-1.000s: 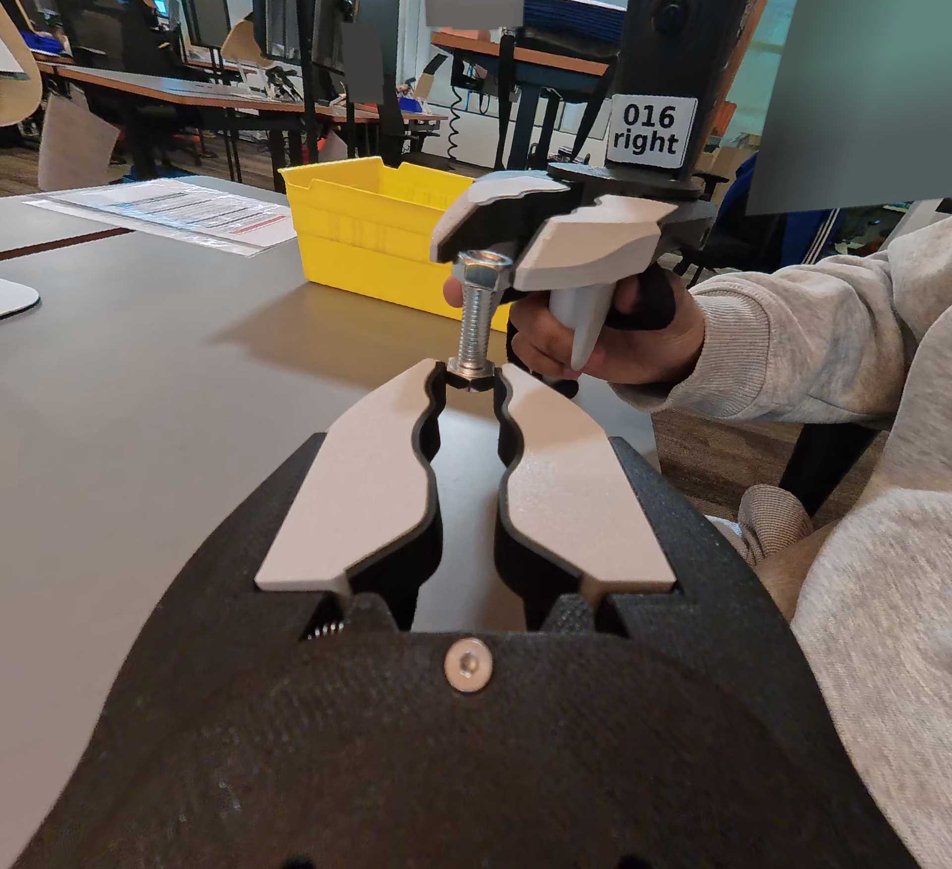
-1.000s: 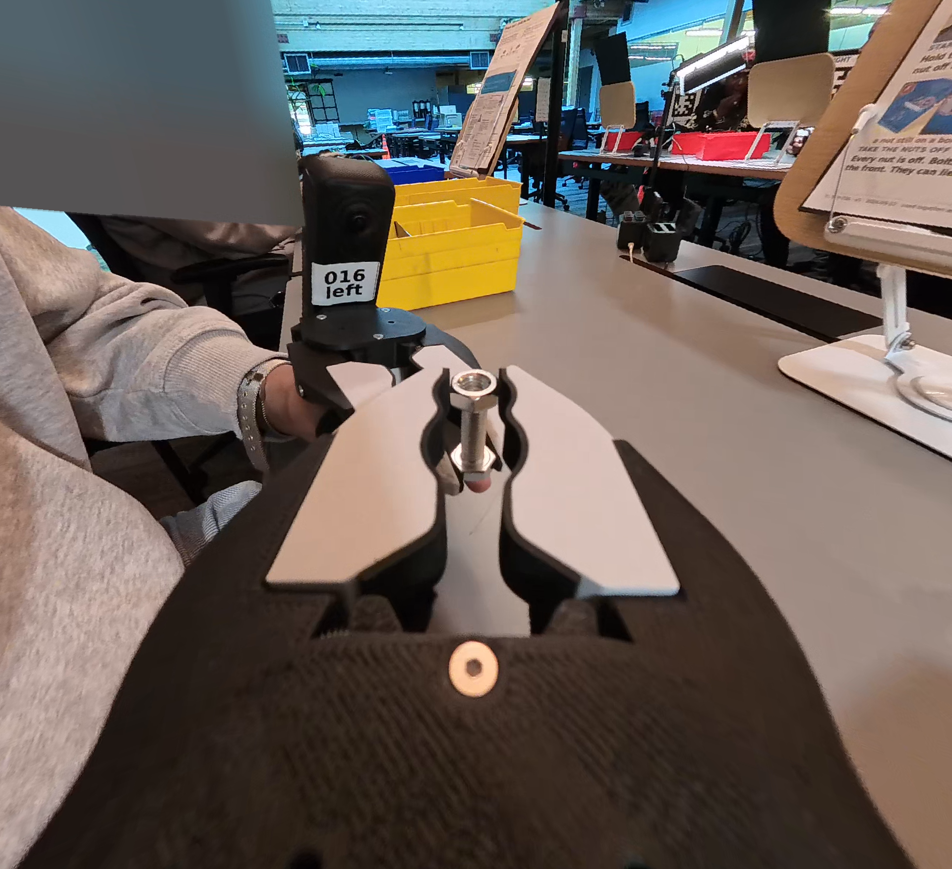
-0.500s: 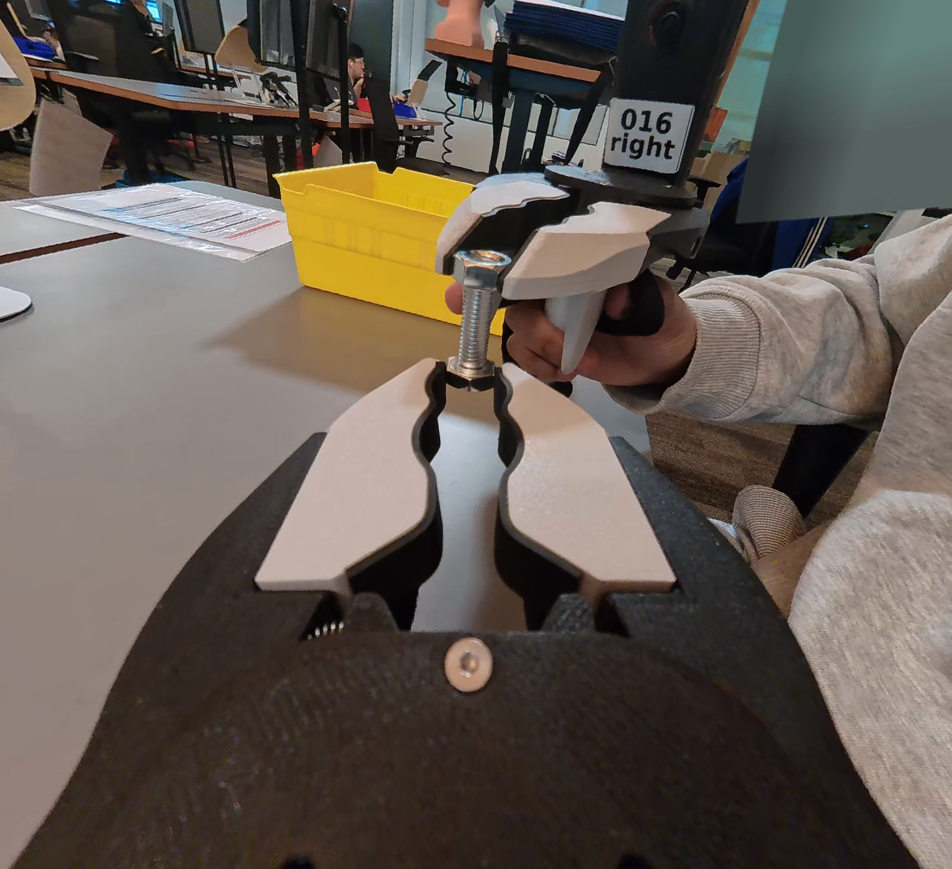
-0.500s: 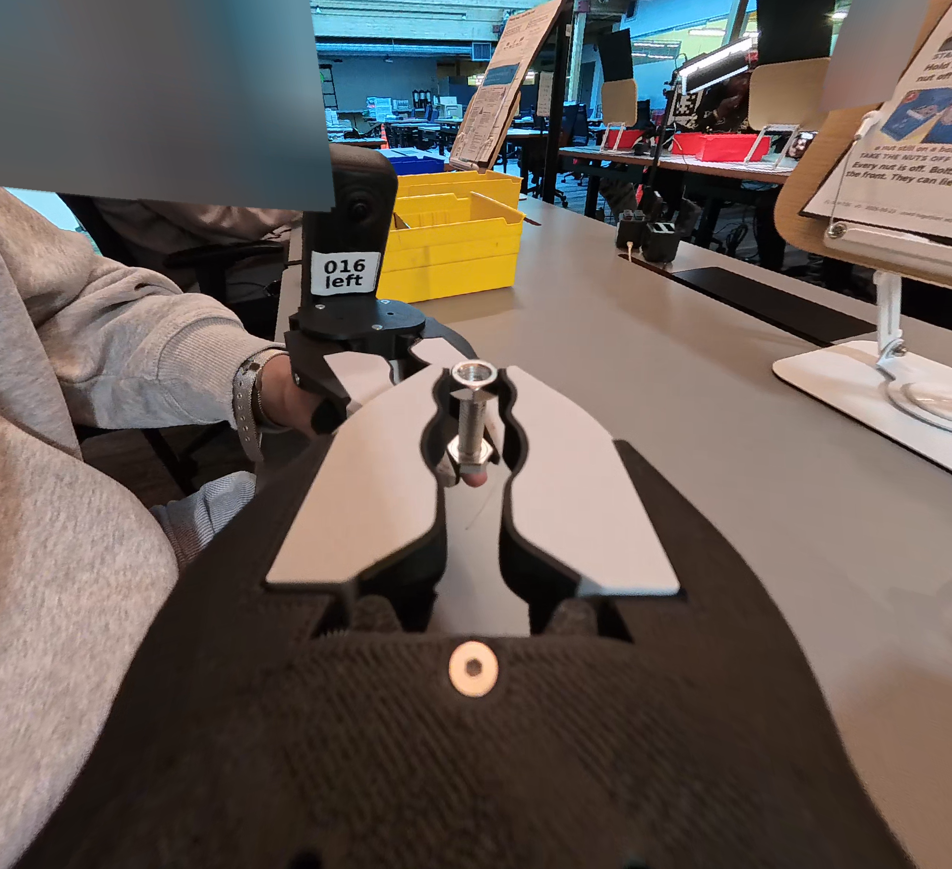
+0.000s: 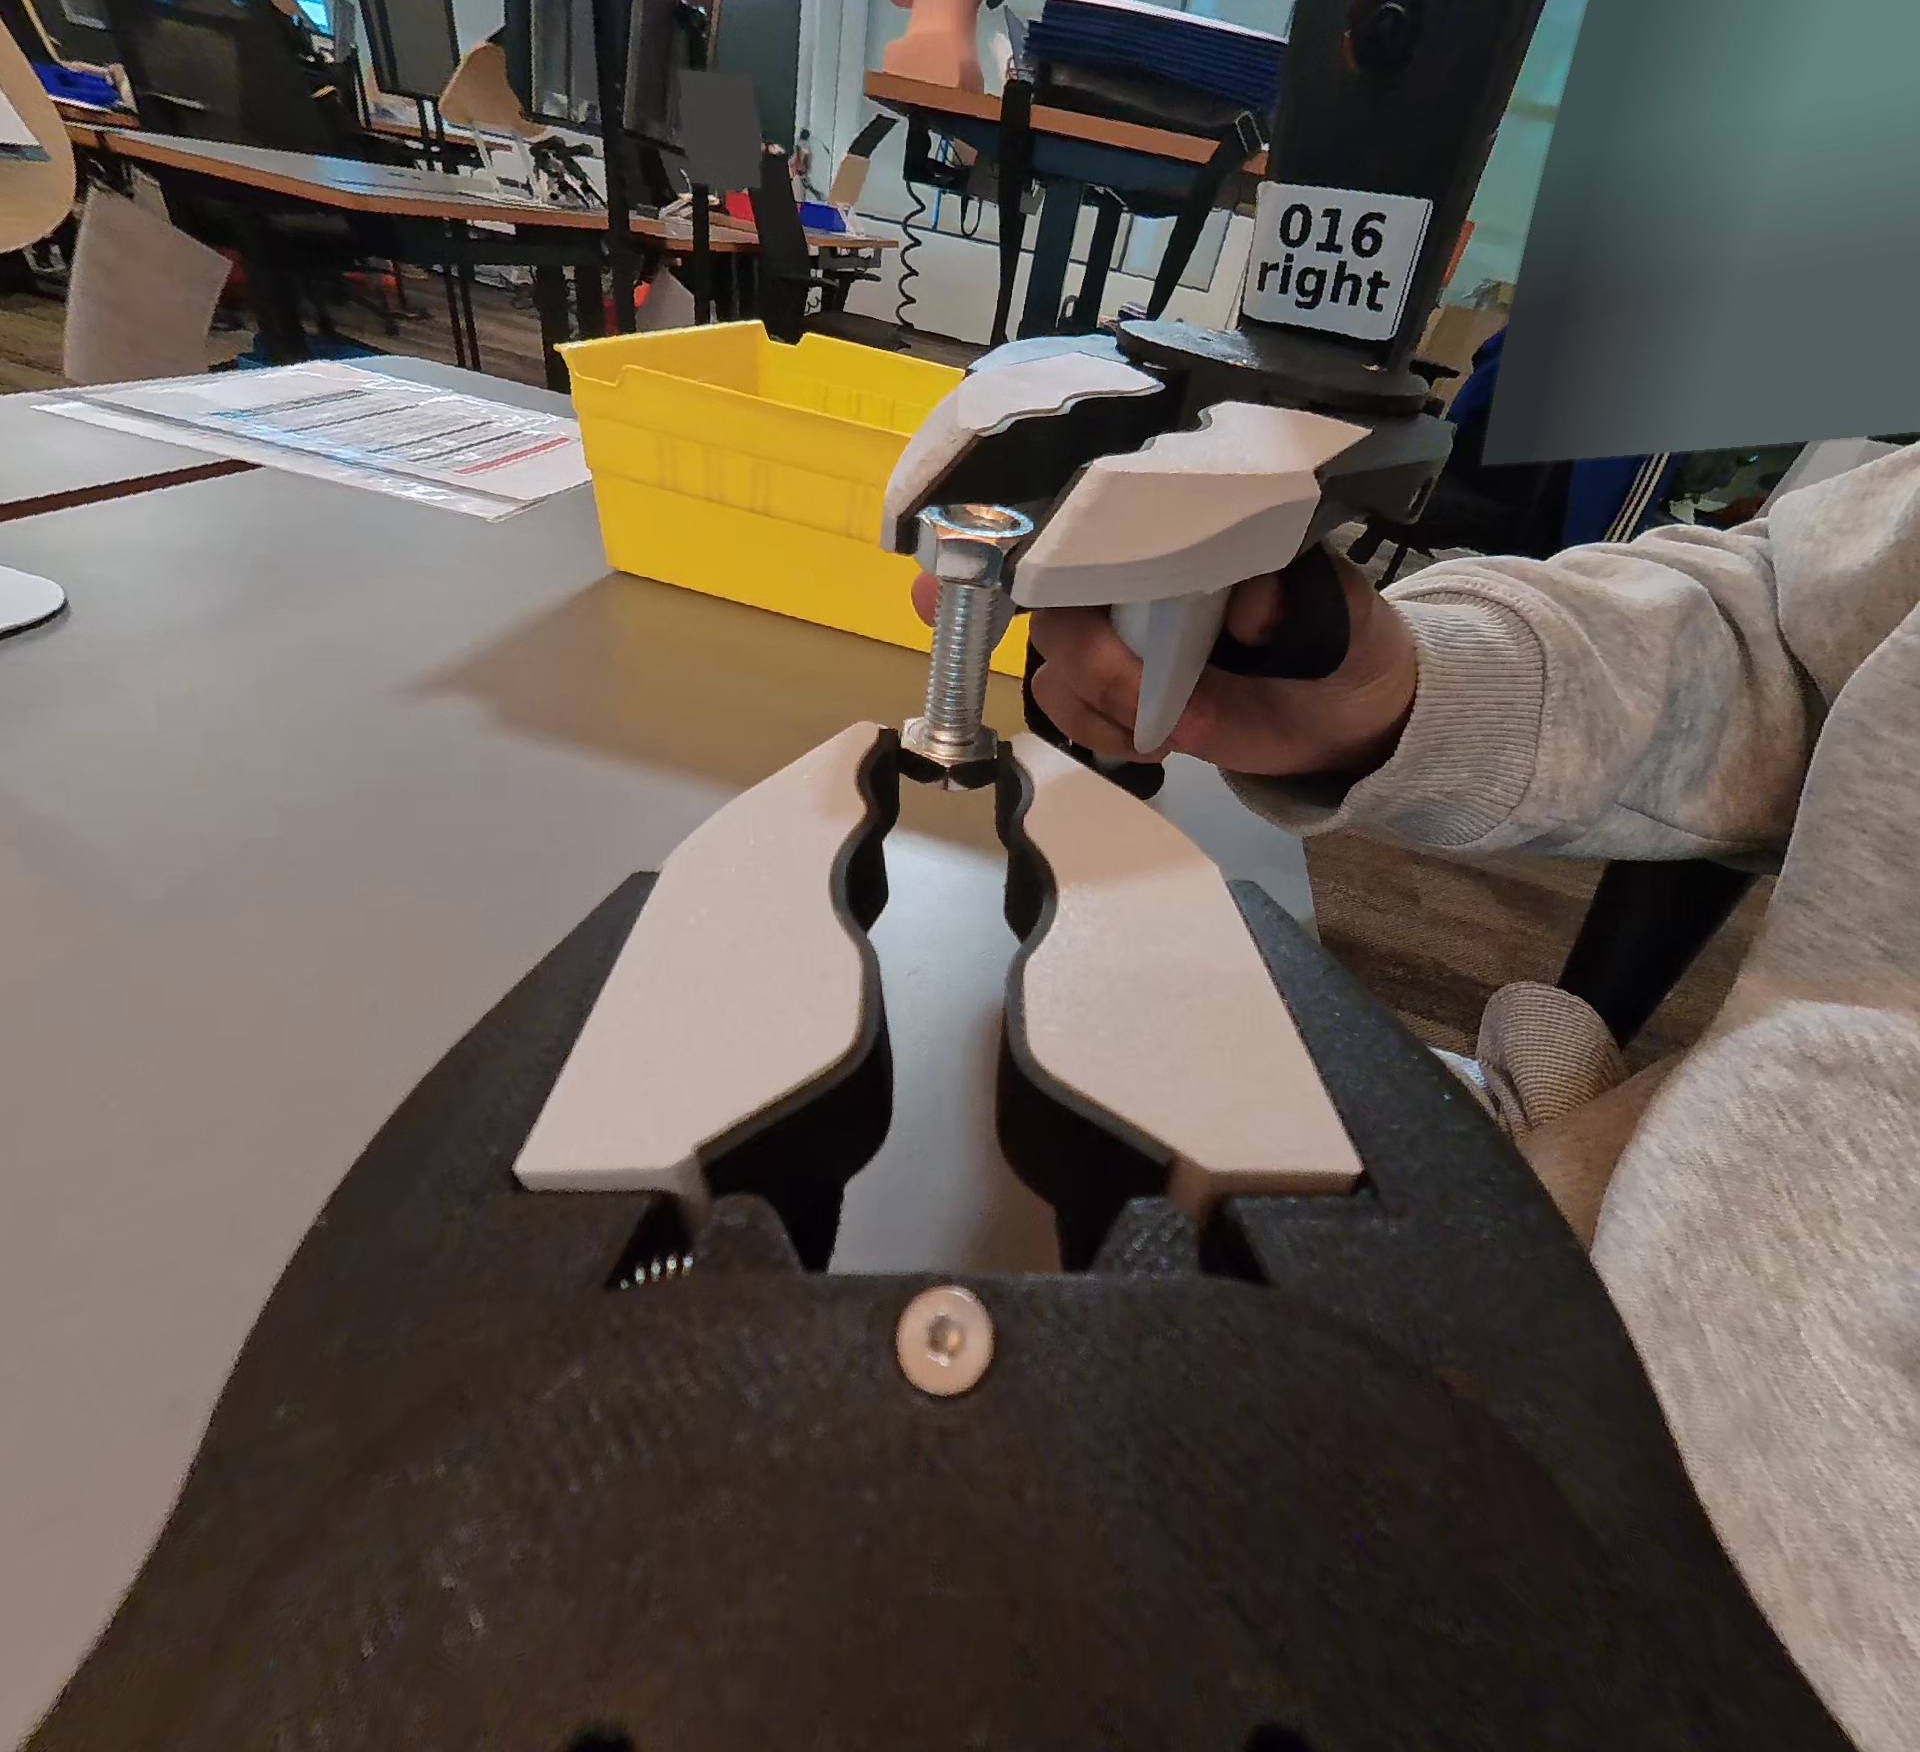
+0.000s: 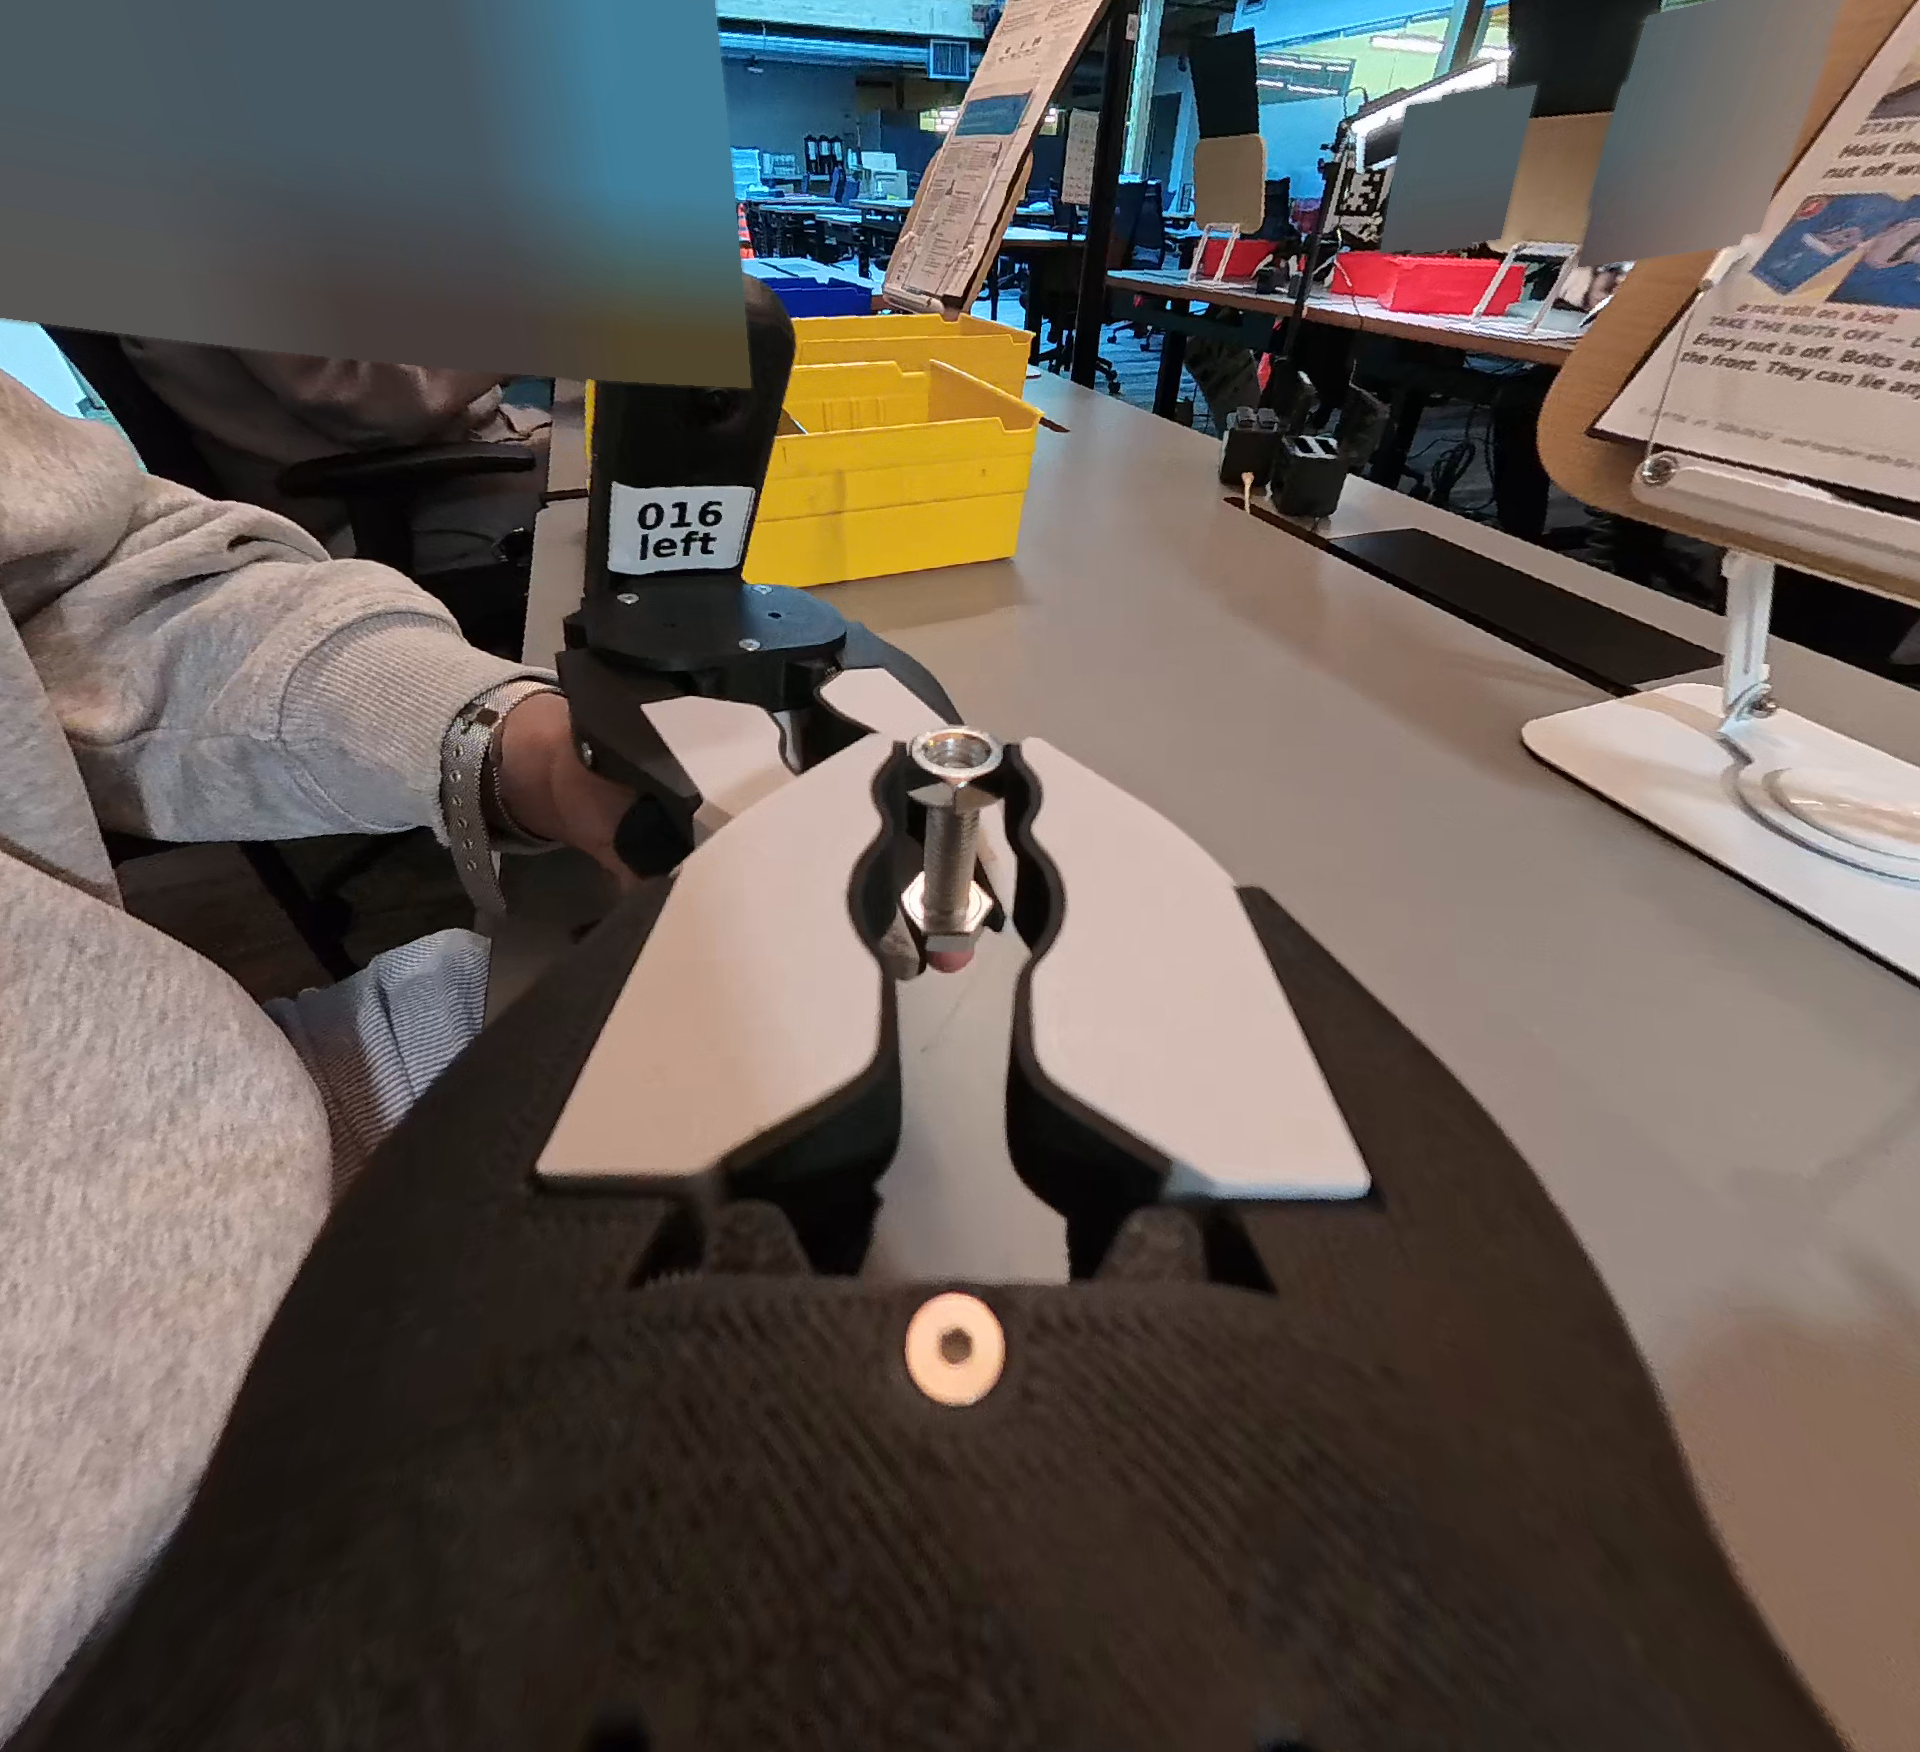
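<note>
My left gripper (image 5: 948, 765) is shut on a steel nut (image 5: 945, 744) at its fingertips. A silver bolt (image 5: 961, 653) stands up from the nut, threaded through it. My right gripper (image 5: 977, 530) reaches in from the right and is shut on the bolt's hex head. In the right wrist view my right gripper (image 6: 956, 767) clamps the head, and the bolt (image 6: 948, 840) runs back toward the camera to the nut (image 6: 940, 913). The left gripper's black body (image 6: 707, 642) sits to the left. Both are held in the air over the grey table (image 5: 260, 767).
A yellow bin (image 5: 748, 476) stands on the table behind the grippers; it also shows in the right wrist view (image 6: 904, 476). A laminated sheet (image 5: 343, 435) lies at the far left. A white stand with an instruction board (image 6: 1745, 746) is on the right. Grey-sleeved arms hold both grippers. My two grippers' fingertips are within a few centimetres of each other.
Both grippers keep their holds on the nut and the bolt head. The views have tilted slightly, shifting the background. The nut's place on the thread looks unchanged.
</note>
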Demonstrator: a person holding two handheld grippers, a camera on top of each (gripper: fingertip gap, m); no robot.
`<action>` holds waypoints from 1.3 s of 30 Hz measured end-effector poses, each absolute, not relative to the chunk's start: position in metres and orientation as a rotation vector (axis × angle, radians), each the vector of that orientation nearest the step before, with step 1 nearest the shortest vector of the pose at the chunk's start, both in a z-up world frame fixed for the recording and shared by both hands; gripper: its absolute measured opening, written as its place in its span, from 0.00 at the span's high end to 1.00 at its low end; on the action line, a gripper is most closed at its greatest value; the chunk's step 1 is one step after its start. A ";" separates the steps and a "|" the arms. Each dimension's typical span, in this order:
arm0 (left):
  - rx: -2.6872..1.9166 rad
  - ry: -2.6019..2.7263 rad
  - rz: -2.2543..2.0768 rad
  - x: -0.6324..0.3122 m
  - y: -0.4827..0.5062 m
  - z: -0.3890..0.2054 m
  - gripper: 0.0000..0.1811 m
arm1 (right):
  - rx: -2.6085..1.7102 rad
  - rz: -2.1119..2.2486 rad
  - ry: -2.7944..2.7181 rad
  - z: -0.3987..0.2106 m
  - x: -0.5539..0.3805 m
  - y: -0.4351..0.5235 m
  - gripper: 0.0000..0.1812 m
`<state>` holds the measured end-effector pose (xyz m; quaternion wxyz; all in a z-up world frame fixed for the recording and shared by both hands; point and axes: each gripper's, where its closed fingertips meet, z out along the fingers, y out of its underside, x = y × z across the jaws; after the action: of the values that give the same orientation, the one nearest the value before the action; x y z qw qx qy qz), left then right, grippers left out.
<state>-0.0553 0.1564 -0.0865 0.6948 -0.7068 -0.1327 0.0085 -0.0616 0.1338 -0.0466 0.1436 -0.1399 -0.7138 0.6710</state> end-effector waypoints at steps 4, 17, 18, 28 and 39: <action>-1.578 -0.306 0.015 -0.056 0.156 -0.087 0.90 | -0.422 1.931 -2.057 -0.048 -0.063 0.134 0.90; -1.541 -0.354 -0.017 -0.062 0.152 -0.084 0.90 | -0.444 1.941 -2.021 -0.046 -0.066 0.136 0.84; -1.537 -0.360 -0.019 -0.063 0.151 -0.084 0.90 | -0.437 1.947 -2.022 -0.046 -0.065 0.135 0.84; -1.520 -0.386 -0.020 -0.068 0.148 -0.083 0.90 | -0.417 1.945 -2.011 -0.044 -0.063 0.135 0.86; -1.529 -0.385 0.004 -0.069 0.147 -0.084 0.90 | -0.383 1.940 -1.997 -0.042 -0.061 0.135 0.88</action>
<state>-0.0693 0.1470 -0.0835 0.7049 -0.6878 -0.1733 0.0016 -0.0605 0.1345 -0.0418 0.1650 -0.1343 -0.7009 0.6808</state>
